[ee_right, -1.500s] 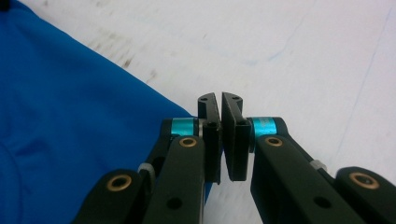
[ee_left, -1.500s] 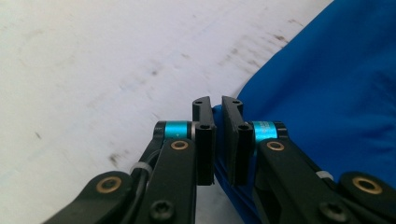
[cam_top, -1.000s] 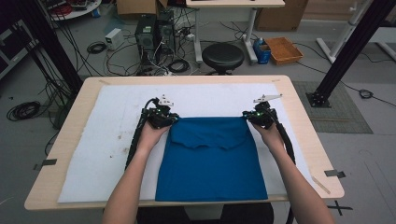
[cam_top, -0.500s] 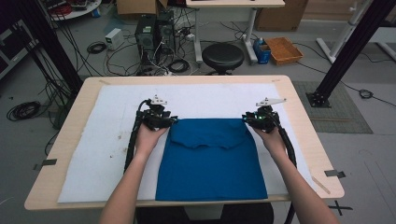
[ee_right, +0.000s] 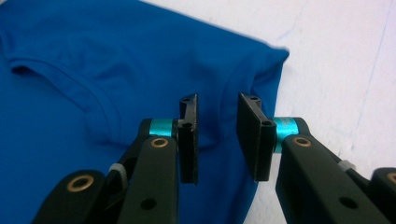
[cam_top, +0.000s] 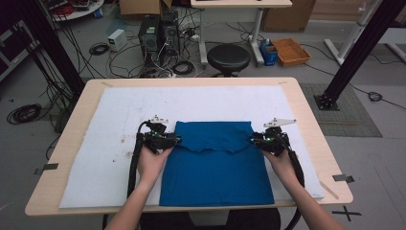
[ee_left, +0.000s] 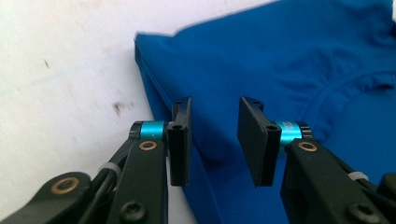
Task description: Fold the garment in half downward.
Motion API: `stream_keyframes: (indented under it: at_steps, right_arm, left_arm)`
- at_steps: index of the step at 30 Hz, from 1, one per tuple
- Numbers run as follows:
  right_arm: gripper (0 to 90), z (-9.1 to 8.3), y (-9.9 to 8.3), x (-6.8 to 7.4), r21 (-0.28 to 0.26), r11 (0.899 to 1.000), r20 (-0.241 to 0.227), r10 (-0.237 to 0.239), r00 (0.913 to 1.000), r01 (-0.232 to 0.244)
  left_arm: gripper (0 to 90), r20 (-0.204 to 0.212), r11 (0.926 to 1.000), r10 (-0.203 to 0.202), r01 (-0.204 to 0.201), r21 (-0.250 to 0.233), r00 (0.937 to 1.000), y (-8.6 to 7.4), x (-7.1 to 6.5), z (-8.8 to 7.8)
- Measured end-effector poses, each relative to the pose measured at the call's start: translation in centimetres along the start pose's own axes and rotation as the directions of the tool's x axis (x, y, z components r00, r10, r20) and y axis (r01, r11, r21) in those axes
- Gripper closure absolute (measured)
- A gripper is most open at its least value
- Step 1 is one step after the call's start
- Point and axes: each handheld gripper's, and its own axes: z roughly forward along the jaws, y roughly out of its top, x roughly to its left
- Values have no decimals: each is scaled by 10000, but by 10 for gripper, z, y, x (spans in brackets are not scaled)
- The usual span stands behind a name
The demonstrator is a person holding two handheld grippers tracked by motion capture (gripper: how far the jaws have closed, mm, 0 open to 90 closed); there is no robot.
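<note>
A blue shirt (cam_top: 215,167) lies folded flat on the white mat (cam_top: 119,110), collar side up. My left gripper (cam_top: 175,140) is at the shirt's left edge, a little below its far corner. It is open; its jaws opened and have just been closing a little, with no cloth pinched. In the left gripper view the left gripper (ee_left: 215,103) hovers over the shirt (ee_left: 289,56) hem. My right gripper (cam_top: 253,140) sits at the right edge, open, its jaws just opening. In the right gripper view the right gripper (ee_right: 218,99) is above the shirt (ee_right: 93,51), with nothing gripped.
The mat covers most of the wooden table (cam_top: 311,120). Bare mat lies left, right and beyond the shirt. Past the far edge stand a black stool (cam_top: 228,56), computer towers (cam_top: 155,31), floor cables and an orange box (cam_top: 289,50). A black post (cam_top: 356,45) rises at right.
Both grippers have left the shirt's far corners and drawn back toward the person along its side edges. Their jaws stand apart now. The shirt has stayed flat in place.
</note>
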Motion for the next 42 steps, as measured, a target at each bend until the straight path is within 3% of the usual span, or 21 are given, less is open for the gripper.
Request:
stream_keyframes:
  at_steps: [8,13,17,19,21,33,42]
  right_arm:
    - [666,8,-6,1,265,9993,78,277,9996,-279]
    - [668,13,-7,1,427,9985,40,339,9994,-340]
    - [796,18,-7,1,546,9982,-97,271,9996,-265]
    - [875,18,-7,0,589,9980,-153,254,9996,-245]
    - [898,18,-7,0,514,9985,-159,174,9997,-166]
    - [899,-6,-3,-1,-28,9994,-555,352,9978,-354]
    - [899,-32,-4,12,-94,9999,-983,99,9951,-109]
  left_arm:
    - [684,-273,9991,22,-10,425,9996,-5,-9,4]
    - [684,-338,9986,25,-7,526,9994,-6,-8,8]
    - [832,-202,9993,227,-221,298,9995,-6,-9,9]
    - [851,-184,9991,321,-316,279,9993,-5,-10,9]
    - [858,-172,9993,307,-304,216,9994,-5,-10,9]
    - [862,261,9988,445,-440,-197,9987,1,-13,-10]
    - [862,928,9978,623,-600,-267,9937,-2,-27,-33]
